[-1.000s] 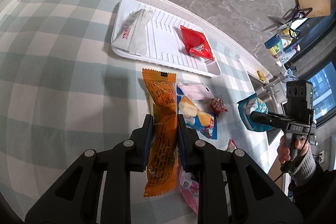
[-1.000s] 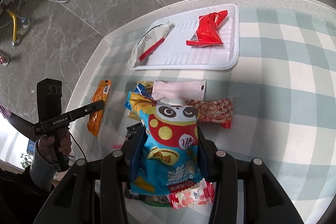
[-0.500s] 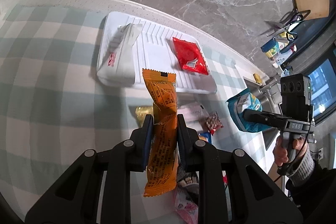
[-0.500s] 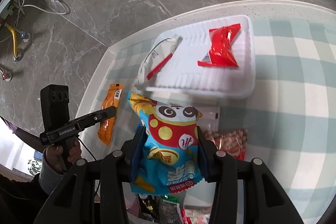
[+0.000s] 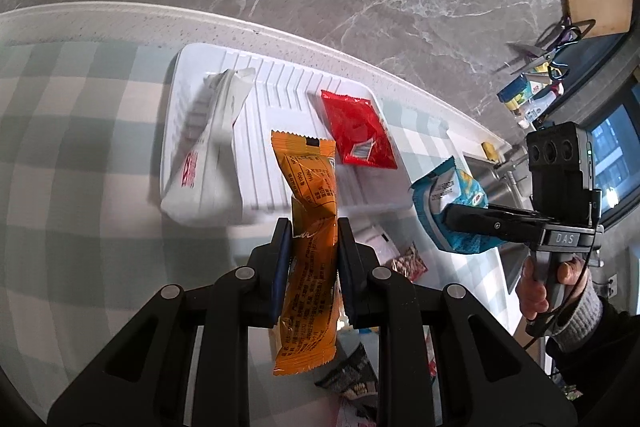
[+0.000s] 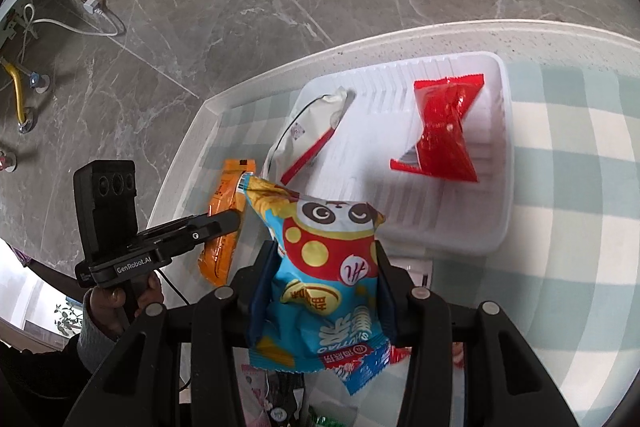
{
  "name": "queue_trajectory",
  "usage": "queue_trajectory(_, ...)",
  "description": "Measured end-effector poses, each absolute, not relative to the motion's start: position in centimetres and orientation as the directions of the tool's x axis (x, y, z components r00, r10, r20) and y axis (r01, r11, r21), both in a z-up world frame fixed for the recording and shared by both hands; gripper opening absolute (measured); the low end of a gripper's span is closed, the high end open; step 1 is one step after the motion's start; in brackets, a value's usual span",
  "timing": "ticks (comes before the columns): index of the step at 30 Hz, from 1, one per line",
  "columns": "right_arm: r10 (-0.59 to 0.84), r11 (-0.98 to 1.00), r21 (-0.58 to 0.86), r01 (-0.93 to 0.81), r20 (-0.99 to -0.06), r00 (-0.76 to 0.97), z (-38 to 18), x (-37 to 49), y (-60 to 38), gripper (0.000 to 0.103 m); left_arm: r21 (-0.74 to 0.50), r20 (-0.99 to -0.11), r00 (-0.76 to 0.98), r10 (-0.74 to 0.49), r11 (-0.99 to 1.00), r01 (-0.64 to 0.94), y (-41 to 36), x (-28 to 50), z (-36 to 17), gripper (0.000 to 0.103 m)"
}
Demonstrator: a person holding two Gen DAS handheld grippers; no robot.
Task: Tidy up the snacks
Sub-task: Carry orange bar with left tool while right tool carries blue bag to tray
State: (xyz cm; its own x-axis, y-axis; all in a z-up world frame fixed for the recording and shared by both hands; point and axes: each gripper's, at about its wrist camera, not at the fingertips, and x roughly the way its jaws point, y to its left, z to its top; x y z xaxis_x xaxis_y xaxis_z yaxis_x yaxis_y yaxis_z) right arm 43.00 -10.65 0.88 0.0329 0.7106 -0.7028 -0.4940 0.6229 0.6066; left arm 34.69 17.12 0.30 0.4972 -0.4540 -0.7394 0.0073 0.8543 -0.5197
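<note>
My left gripper (image 5: 313, 239) is shut on an orange snack packet (image 5: 310, 211) and holds it upright above the near edge of the white tray (image 5: 280, 99). My right gripper (image 6: 323, 259) is shut on a blue panda snack bag (image 6: 326, 267), held above the tray's near edge (image 6: 460, 239). The tray holds a white packet (image 5: 212, 155) and a red packet (image 5: 358, 131); both show in the right wrist view too, the white packet (image 6: 308, 131) and the red one (image 6: 444, 131). The right gripper with the blue bag (image 5: 448, 211) shows in the left view, the left gripper with the orange packet (image 6: 224, 211) in the right view.
Several loose snacks lie on the checked tablecloth (image 5: 80, 147) below the grippers, among them a small red-brown candy (image 5: 408, 263) and a dark packet (image 5: 352, 375). The table's rounded edge (image 5: 280, 27) runs just behind the tray. A grey marble floor lies beyond.
Both grippers have moved forward toward the tray with their packets still held. The tray now lies close under both, and the loose snack pile has dropped below the fingers.
</note>
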Motion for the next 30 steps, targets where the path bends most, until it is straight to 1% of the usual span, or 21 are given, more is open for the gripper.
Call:
queue_trajectory(23,0.687,0.66,0.591,-0.463,-0.725,0.054,-0.4,49.5,-6.2,0.048,-0.494,-0.763,0.47,-0.443,0.869,0.017,16.7,43.8,-2.0,0.02)
queue_trajectory(30,0.668,0.683,0.578,-0.447,-0.741,0.063,-1.2,51.1,-5.7,0.048,-0.484,-0.773,0.46,-0.437,0.875,0.018,16.6,45.4,-2.9,0.02)
